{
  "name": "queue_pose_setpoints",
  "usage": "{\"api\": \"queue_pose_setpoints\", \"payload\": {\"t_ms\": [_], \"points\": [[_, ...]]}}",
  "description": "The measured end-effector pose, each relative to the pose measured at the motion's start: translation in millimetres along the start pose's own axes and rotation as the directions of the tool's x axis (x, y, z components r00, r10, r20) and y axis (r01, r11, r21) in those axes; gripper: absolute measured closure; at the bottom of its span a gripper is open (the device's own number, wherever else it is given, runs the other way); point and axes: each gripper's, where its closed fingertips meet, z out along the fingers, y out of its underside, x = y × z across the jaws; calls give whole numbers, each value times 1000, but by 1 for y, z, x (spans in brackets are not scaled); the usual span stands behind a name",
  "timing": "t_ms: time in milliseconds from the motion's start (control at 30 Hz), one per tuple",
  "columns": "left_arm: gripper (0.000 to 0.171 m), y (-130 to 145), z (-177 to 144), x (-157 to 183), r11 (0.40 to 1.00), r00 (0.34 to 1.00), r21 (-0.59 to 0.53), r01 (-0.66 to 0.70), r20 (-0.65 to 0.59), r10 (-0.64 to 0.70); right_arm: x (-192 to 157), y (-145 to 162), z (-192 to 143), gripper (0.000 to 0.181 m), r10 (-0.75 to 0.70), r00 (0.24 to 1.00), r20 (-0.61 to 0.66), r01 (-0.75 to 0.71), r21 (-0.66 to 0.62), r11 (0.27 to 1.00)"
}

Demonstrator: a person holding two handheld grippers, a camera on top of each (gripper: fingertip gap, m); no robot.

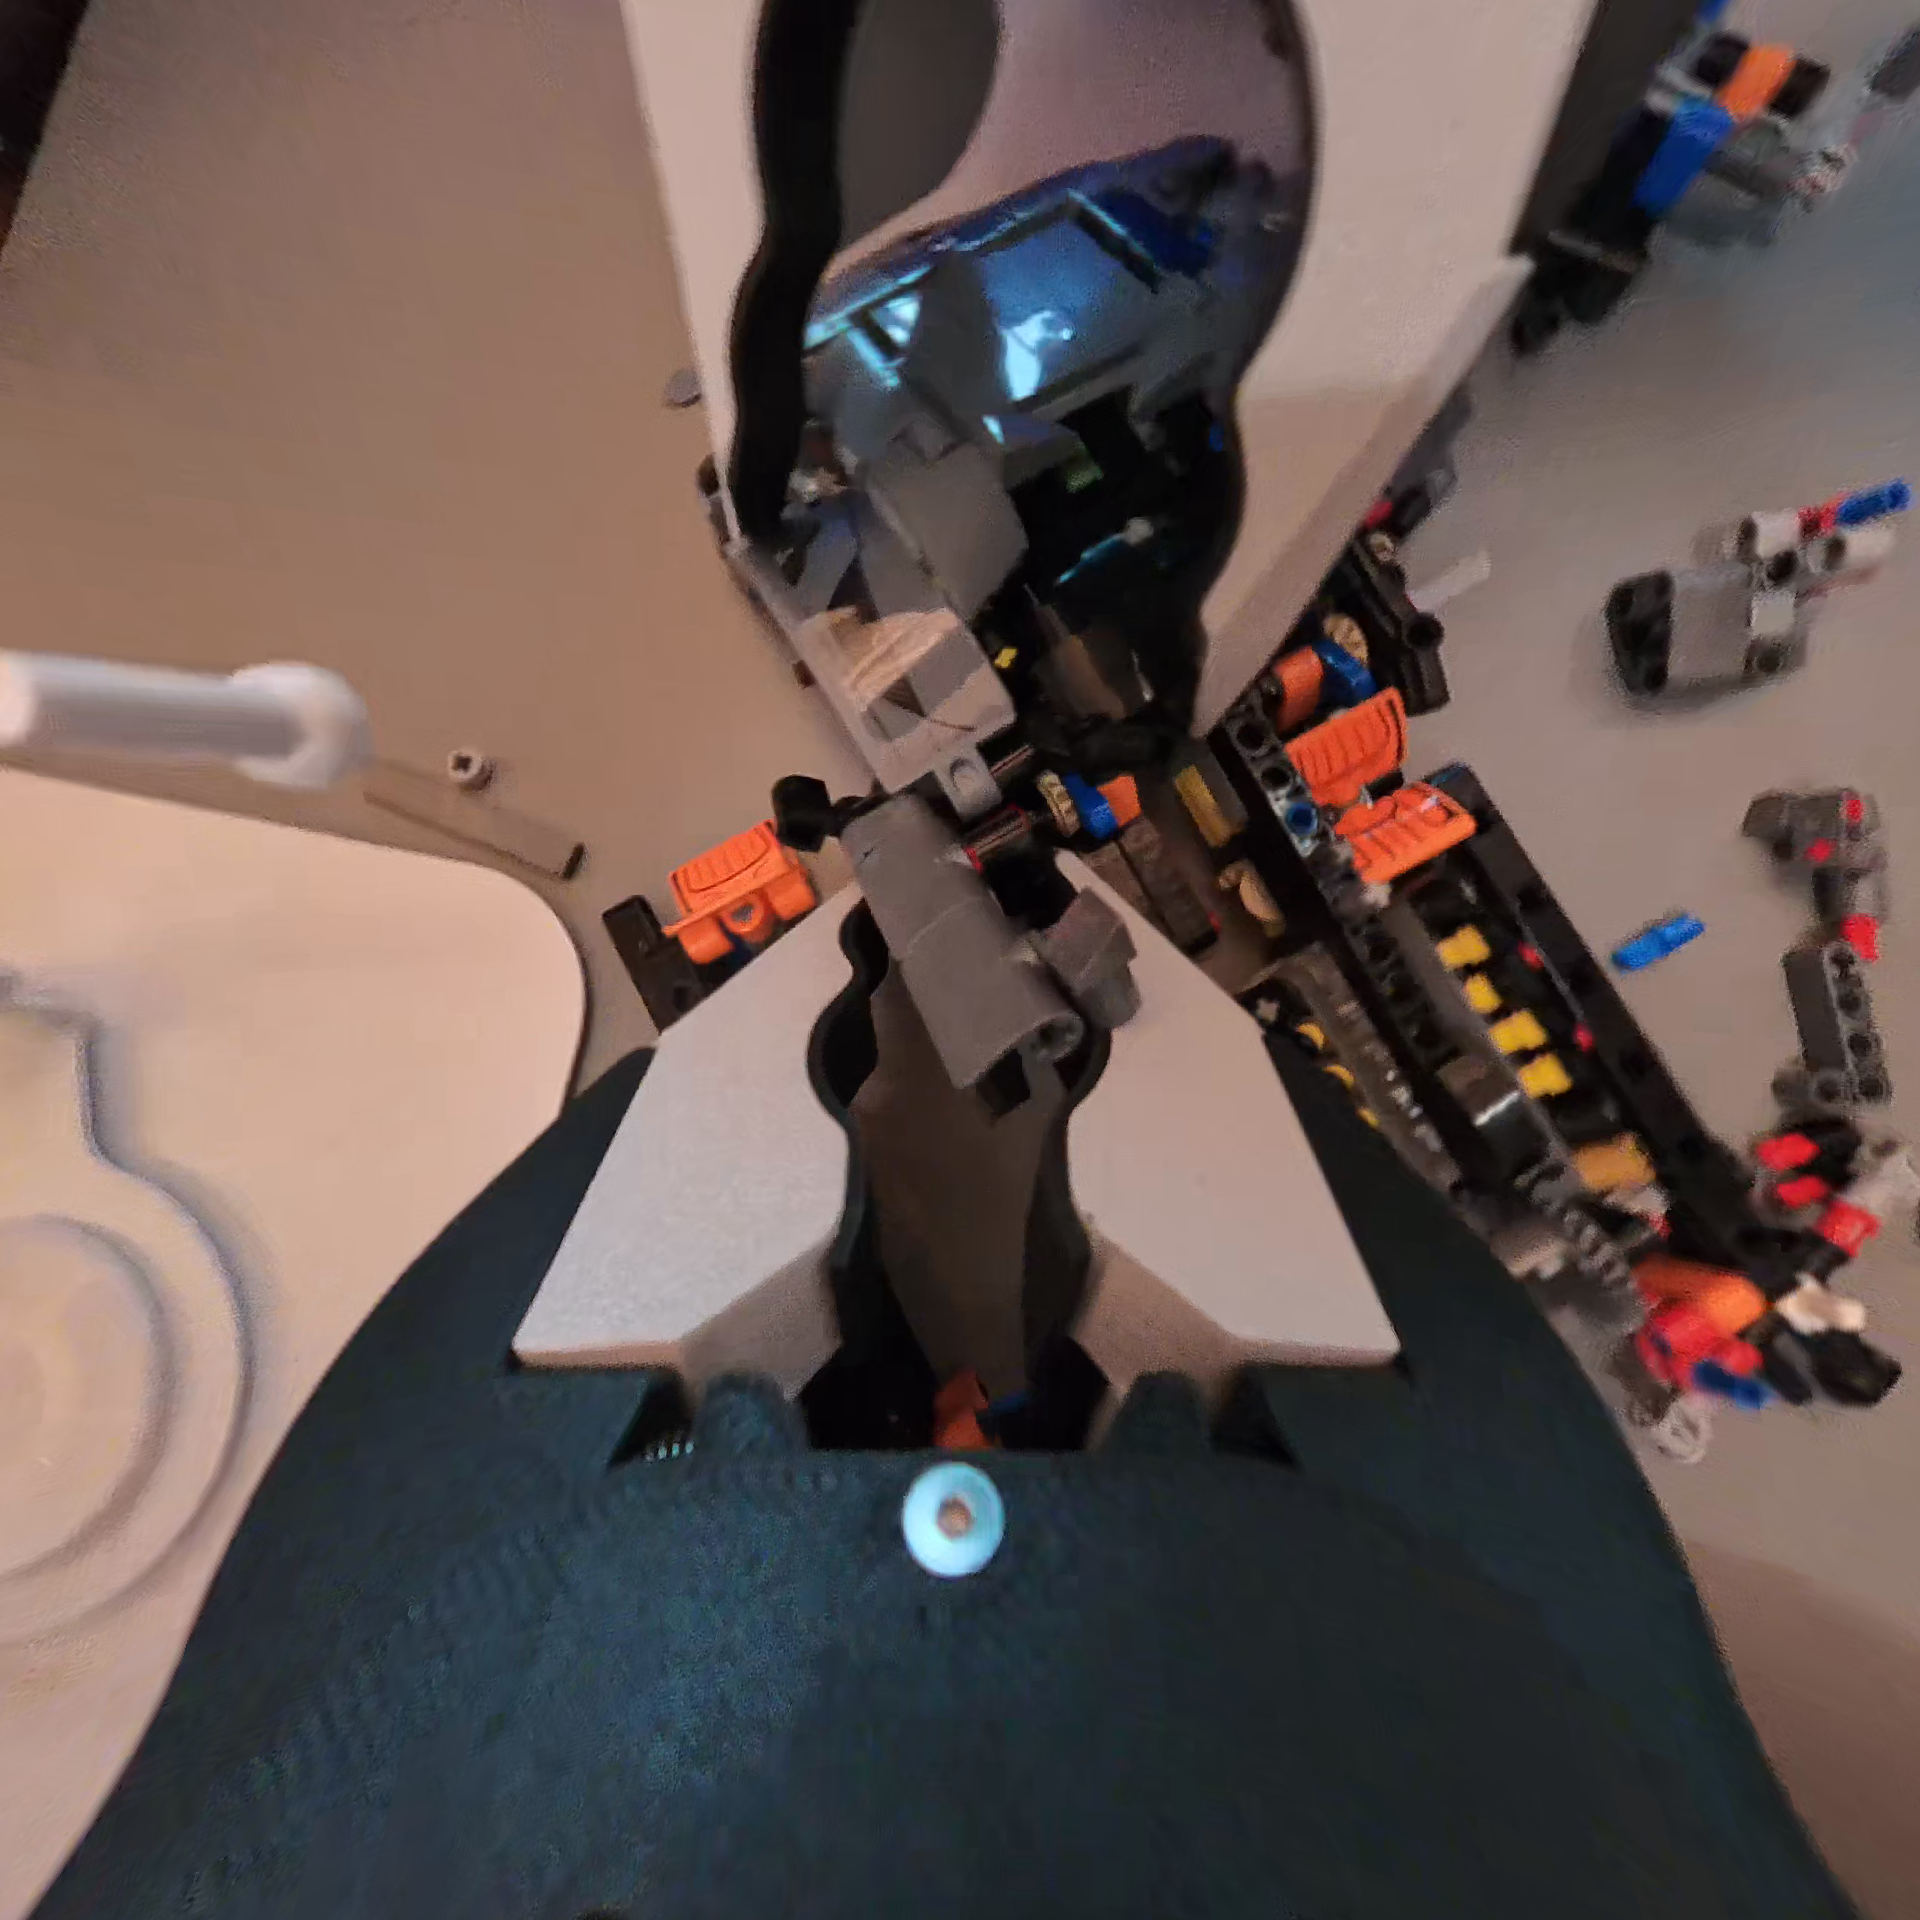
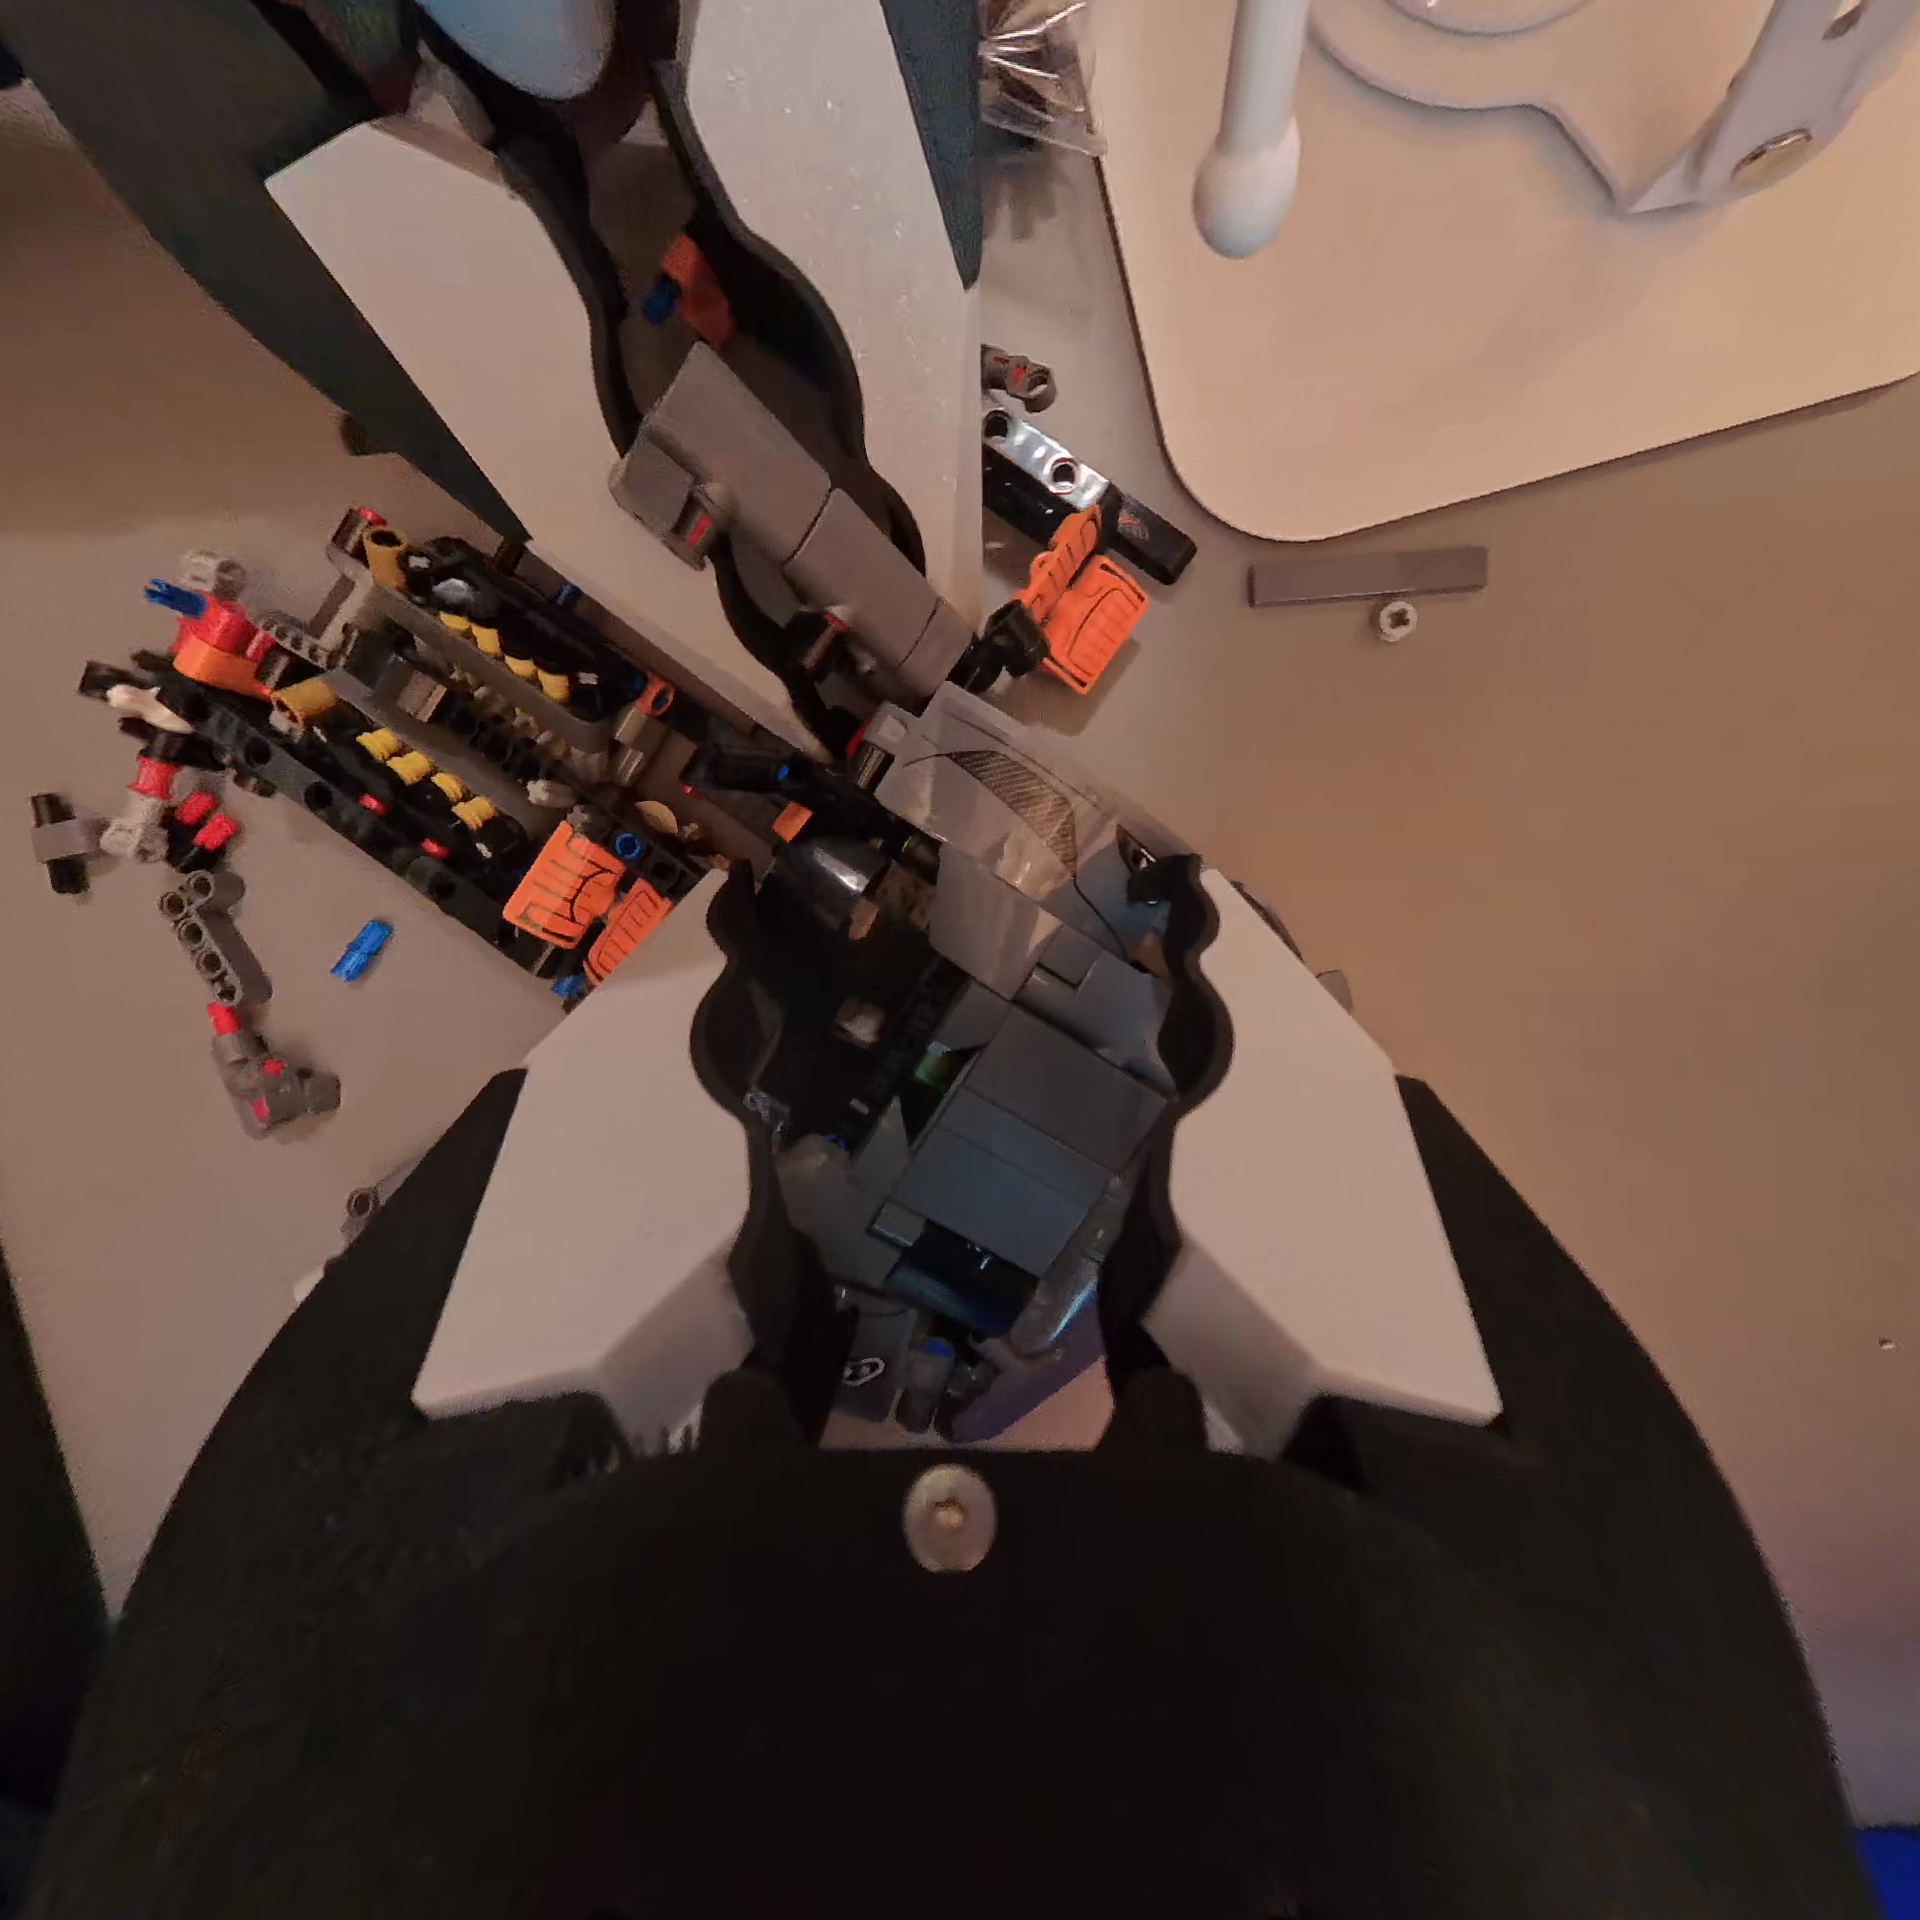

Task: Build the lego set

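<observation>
My left gripper (image 1: 966,935) is shut on a long grey panel piece (image 1: 956,935), which also shows in the right wrist view (image 2: 769,499). My right gripper (image 2: 966,904) is shut on a dark grey bodywork assembly (image 2: 1018,1132) with a blue-tinted windscreen (image 1: 1039,301). The two grippers face each other, and the held pieces meet end to end at a small joint (image 1: 966,774). Below them a long black chassis (image 1: 1455,987) with yellow parts and orange seats lies on the table; it also shows in the right wrist view (image 2: 488,727).
Loose parts lie beside the chassis: a blue pin (image 2: 362,948), grey connector chains (image 2: 223,977), small grey subassemblies (image 1: 1704,613). A grey flat plate (image 2: 1366,577), a small round piece (image 2: 1392,618) and an orange seat on a black beam (image 2: 1081,603) lie near a white stand base (image 2: 1507,364). One gripper's finger ends stand about 5 cm off the other's. About 8 cm separates my right fingertips from the grey flat plate (image 2: 1366,577). Look for it in the left wrist view (image 1: 470,805) too.
</observation>
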Motion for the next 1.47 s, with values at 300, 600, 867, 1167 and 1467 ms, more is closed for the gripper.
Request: {"api": "queue_pose_setpoints", "payload": {"t_ms": [300,600,867,1167,1467], "points": [[147,0,-3,-7,991,963,-136,17,267,20,3,0,0,103,20,999,-27,-21,-19,1000],[145,1,-4,-6,996,960,-85,-13,278,36,1,-1,1,102,18,999,-28,-18,-17,1000],[145,-1,-4,2,996,988,56,71,130,-78,0,-1,1,103,12,1000,-11,-13,-15,1000],[147,5,-5,-3,981,984,98,170,41,-175,-3,-4,3,103,3,1000,1,-3,0,1000],[148,8,-10,-17,983,918,-136,-126,359,168,-7,-4,4,103,-6,1000,5,7,-15,1000]]}}
